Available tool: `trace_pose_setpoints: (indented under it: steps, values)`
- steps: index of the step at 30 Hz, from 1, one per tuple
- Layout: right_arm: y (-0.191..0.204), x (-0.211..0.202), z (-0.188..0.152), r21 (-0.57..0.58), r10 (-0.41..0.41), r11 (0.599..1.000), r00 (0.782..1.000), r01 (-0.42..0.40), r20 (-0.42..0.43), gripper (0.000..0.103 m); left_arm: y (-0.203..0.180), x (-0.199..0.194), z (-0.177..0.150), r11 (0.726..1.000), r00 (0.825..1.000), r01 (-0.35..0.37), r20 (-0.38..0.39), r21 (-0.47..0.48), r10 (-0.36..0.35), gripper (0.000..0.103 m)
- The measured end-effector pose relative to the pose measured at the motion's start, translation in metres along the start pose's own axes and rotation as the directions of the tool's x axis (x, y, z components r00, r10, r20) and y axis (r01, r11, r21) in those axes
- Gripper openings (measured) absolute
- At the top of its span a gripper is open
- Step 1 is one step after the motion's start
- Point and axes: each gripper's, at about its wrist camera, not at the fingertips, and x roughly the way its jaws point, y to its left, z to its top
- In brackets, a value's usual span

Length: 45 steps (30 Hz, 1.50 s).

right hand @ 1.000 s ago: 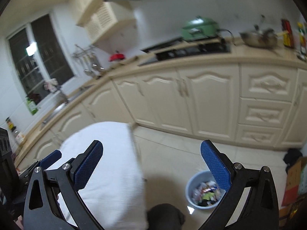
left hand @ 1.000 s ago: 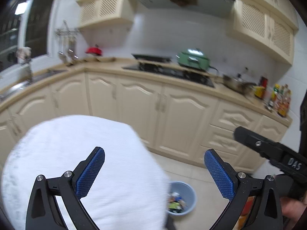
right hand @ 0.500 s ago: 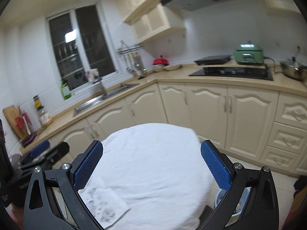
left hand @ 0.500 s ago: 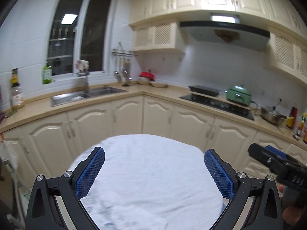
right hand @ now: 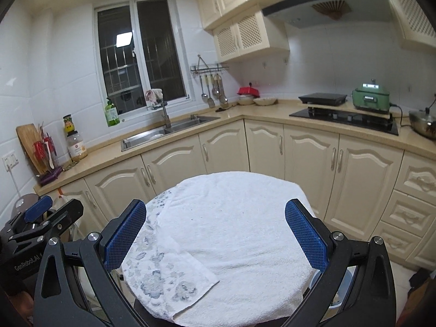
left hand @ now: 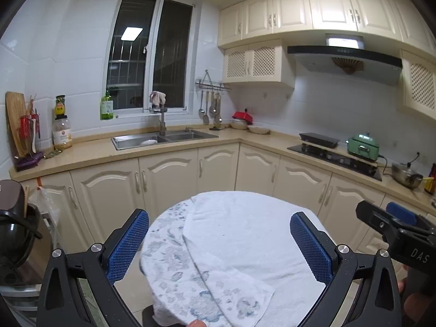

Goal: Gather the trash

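A small round table under a white towel [left hand: 239, 245] with a blue flower print along its left side stands right in front of me; it also shows in the right wrist view [right hand: 231, 234]. No loose trash lies on it. My left gripper [left hand: 219, 248] is open and empty above the towel. My right gripper [right hand: 215, 238] is open and empty above it too. The right gripper's body [left hand: 400, 234] shows at the right of the left wrist view. The left gripper's body [right hand: 41, 223] shows at the left of the right wrist view. A sliver of the blue trash bin [right hand: 316, 276] peeks out by the table's right edge.
Cream cabinets [left hand: 169, 182] run along the walls under a beige counter with a steel sink [left hand: 160, 137], a black hob [right hand: 346, 115] and a green cooker [right hand: 372, 100]. A dark appliance [left hand: 13, 226] stands at the left. A pan [left hand: 406, 177] sits at the far right.
Both grippers have tilted up from the floor and bin to level over the table. The towel now fills the foreground and the bin has dropped almost out of sight. Both stayed open.
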Motion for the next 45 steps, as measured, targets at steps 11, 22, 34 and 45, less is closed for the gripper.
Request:
trace_pose_setpoints:
  steps: [11, 22, 34, 45]
  values:
    - [0.015, -0.024, -0.006, -0.034, -0.012, 0.999, 1.000, 0.012, 0.017, 0.103, -0.011, -0.039, -0.001, 1.000, 1.000, -0.011, 0.006, 0.014, 0.011, 0.102]
    - [0.026, -0.036, -0.004, -0.068, -0.014, 0.998, 0.999, 0.017, 0.042, 0.103, -0.006, -0.040, 0.008, 0.999, 0.999, -0.031, 0.028, 0.013, 0.031, 0.102]
    - [0.031, -0.040, -0.005, -0.086, -0.012, 0.996, 0.999, 0.016, 0.045, 0.103, -0.004, -0.042, -0.002, 1.000, 0.999, -0.019, 0.033, -0.023, 0.020, 0.102]
    - [0.030, -0.040, -0.004, -0.084, -0.017, 0.996, 0.999, 0.020, 0.039, 0.103, -0.018, -0.043, -0.013, 1.000, 0.999, -0.014, 0.029, -0.028, 0.015, 0.102]
